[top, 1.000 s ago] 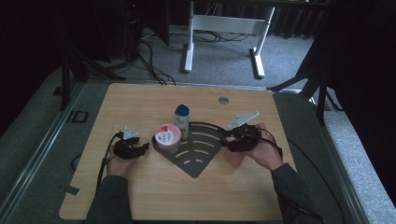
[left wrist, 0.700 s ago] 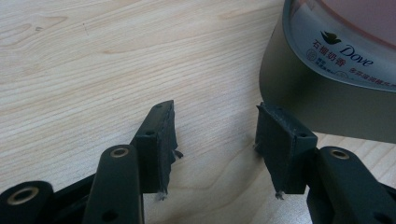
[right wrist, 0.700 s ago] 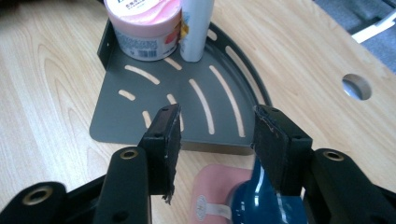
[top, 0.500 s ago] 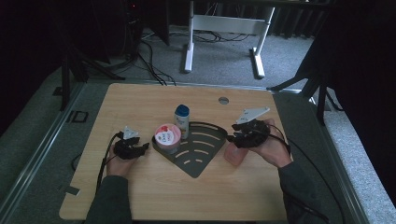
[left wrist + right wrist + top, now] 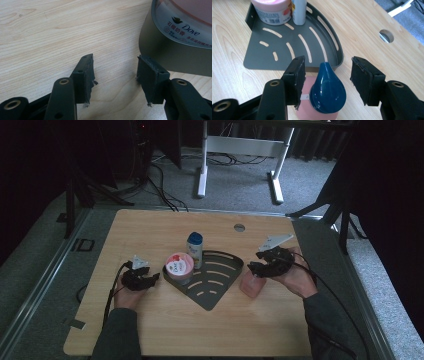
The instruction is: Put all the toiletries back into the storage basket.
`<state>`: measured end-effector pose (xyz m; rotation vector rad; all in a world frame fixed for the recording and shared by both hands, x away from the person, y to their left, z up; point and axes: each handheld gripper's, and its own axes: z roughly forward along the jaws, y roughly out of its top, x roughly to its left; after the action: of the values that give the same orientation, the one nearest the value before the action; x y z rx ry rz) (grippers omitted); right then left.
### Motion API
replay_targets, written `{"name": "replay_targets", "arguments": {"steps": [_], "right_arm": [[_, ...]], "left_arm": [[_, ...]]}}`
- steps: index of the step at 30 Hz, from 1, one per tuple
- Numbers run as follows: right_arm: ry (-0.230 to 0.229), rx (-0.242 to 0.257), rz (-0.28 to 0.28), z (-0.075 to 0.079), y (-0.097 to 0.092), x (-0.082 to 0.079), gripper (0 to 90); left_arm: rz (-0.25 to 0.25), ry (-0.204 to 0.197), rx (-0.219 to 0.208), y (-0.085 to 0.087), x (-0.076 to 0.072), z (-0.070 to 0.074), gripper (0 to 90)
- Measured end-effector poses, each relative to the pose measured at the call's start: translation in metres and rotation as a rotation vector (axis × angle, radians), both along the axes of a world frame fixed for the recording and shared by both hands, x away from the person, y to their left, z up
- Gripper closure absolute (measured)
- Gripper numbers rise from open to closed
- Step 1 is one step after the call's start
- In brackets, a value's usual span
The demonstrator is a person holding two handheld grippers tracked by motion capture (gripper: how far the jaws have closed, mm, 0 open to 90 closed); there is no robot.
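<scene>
1. Right gripper [image 5: 325,81] hangs over the pink bottle [image 5: 317,110]; its jaws have just been opening and stand apart, one each side of the bottle's blue cap [image 5: 327,88]; gaps show on both sides, so the pads press on nothing.
2. Pink bottle stands upright on the wooden table [image 5: 150,227], just outside the curved rim of the grey corner shelf [image 5: 212,287]; high view puts it at [image 5: 251,285], right under the right gripper [image 5: 267,262], with the right hand [image 5: 295,277] behind it.
3. Left gripper [image 5: 115,75] sits low over bare table; jaws apart, nothing between them; the right-hand jaw is just beside the shelf wall, contact unclear.
4. High view: left gripper [image 5: 140,277] lies left of the shelf, close to the shelf corner that carries the pink tub [image 5: 179,266].
5. Pink tub sits inside the shelf at that corner; label reads Dove in the left gripper view [image 5: 185,22].
6. White bottle with blue cap [image 5: 194,249] stands upright in the shelf, just beside the tub; whether they touch I can't tell.
7. Shelf lies flat, slotted floor up; the two grippers are well apart, one each side of it.
</scene>
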<state>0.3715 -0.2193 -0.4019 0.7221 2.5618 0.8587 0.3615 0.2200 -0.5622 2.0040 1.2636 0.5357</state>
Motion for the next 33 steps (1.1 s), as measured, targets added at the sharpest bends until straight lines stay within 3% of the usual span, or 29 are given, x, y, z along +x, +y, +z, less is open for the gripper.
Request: {"name": "replay_targets", "arguments": {"steps": [18, 33], "right_arm": [[0.064, -0.025, -0.022, -0.024, -0.002, 0.011, 45.6], [0.115, -0.005, -0.019, -0.035, -0.002, 0.016, 49.7]], "left_arm": [[0.001, -0.002, -0.002, 0.000, 0.000, 0.000, 47.8], [0.001, -0.002, -0.002, 0.000, 0.000, 0.000, 47.8]]}}
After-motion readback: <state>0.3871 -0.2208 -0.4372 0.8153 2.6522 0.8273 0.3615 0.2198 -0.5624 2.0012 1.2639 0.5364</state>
